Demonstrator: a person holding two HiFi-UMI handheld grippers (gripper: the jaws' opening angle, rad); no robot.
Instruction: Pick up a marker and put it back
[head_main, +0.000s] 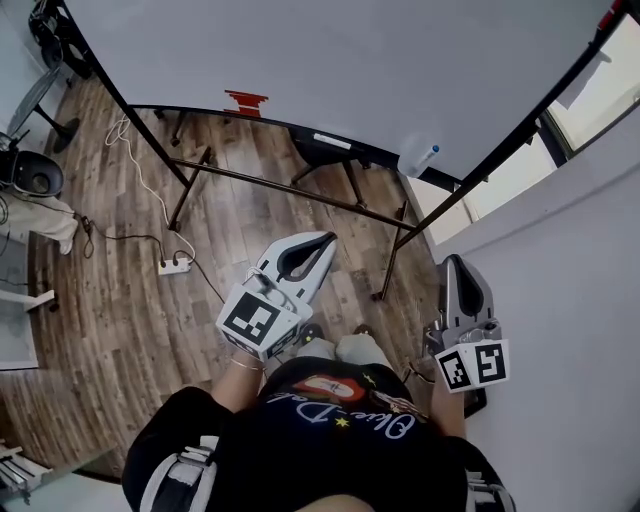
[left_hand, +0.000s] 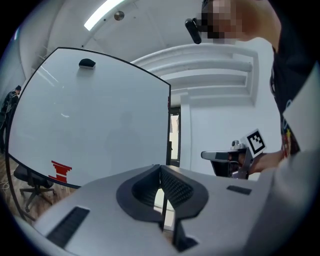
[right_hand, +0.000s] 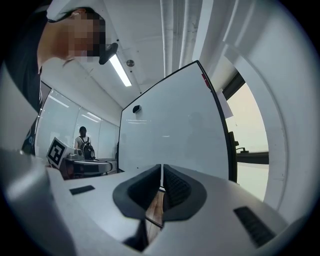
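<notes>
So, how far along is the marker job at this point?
Done: nothing I can confirm; no marker is identifiable. In hand: nothing; the left gripper and right gripper are both shut and empty, held short of the whiteboard. Left: either the whole pick-and-return or nothing; this moment alone cannot say which.

Lower centre of the head view: the person's black shirt (head_main: 330, 420) carries pale cursive lettering, roughly "Blue Dol", only partly legible. The white cube at lower centre (head_main: 252, 320) and the white cube at lower right (head_main: 473, 365) show black square code patterns, no letters. The red mark on the whiteboard (head_main: 246, 101) is unreadable.
</notes>
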